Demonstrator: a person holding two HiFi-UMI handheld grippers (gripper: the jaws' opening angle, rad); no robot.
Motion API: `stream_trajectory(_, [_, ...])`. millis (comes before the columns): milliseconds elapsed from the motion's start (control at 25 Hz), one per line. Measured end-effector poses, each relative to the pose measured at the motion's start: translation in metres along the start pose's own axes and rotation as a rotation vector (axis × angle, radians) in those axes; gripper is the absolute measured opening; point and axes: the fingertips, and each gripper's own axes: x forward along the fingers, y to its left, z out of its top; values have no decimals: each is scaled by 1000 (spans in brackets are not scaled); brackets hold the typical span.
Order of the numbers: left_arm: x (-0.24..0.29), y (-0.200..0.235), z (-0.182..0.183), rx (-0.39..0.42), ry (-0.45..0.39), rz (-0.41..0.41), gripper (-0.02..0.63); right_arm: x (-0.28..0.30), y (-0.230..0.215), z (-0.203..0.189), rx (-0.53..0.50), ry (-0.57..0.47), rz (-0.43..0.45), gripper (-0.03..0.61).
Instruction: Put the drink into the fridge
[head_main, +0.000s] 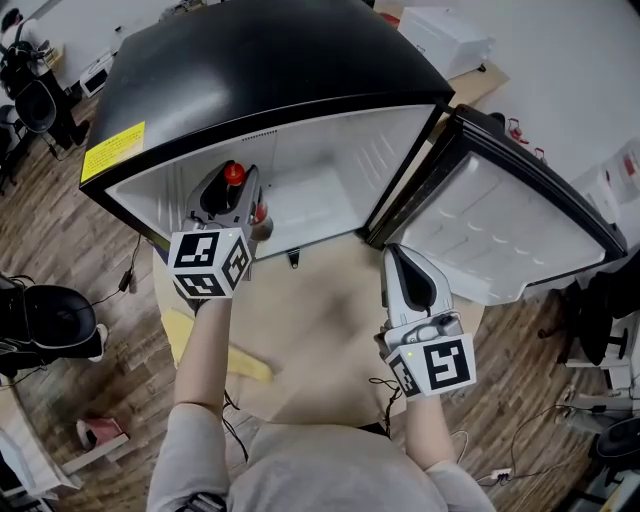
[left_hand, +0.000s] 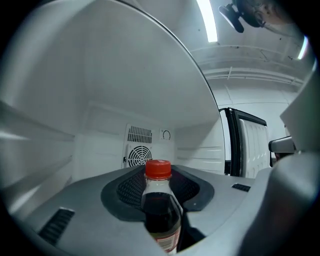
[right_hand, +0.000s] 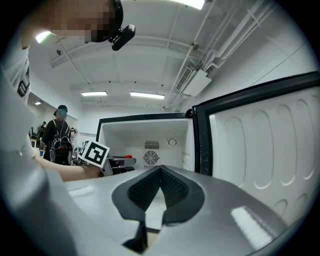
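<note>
Bottle (left_hand: 159, 210) of dark drink, red cap, upright btwn left gripper's (head_main: 232, 186) jaws, which stand fairly wide w/ pads clamped on its sides. It's just inside the fridge (head_main: 300, 60) mouth, 11 o'clock from person. Step: carrying in, not yet set down. Next, I'd say: push fwd toward 12, lower onto fridge floor, release. Right gripper (right_hand: 160, 169) at 1 o'clock, jaws together, empty; door (head_main: 510, 220) open at 2.

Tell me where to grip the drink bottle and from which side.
Grip the bottle on its wide dark body, below the tapering neck and red cap, coming in level from its side: it stands upright and round. The left claw clamps it that way.
</note>
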Motion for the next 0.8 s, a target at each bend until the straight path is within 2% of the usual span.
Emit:
stream_trajectory(440, [41, 11, -19, 24, 20, 37, 153, 10, -17, -16, 16, 31, -17, 9])
stream_trajectory(800, [54, 12, -25, 47, 37, 30, 153, 14, -22, -19, 15, 42, -28, 9])
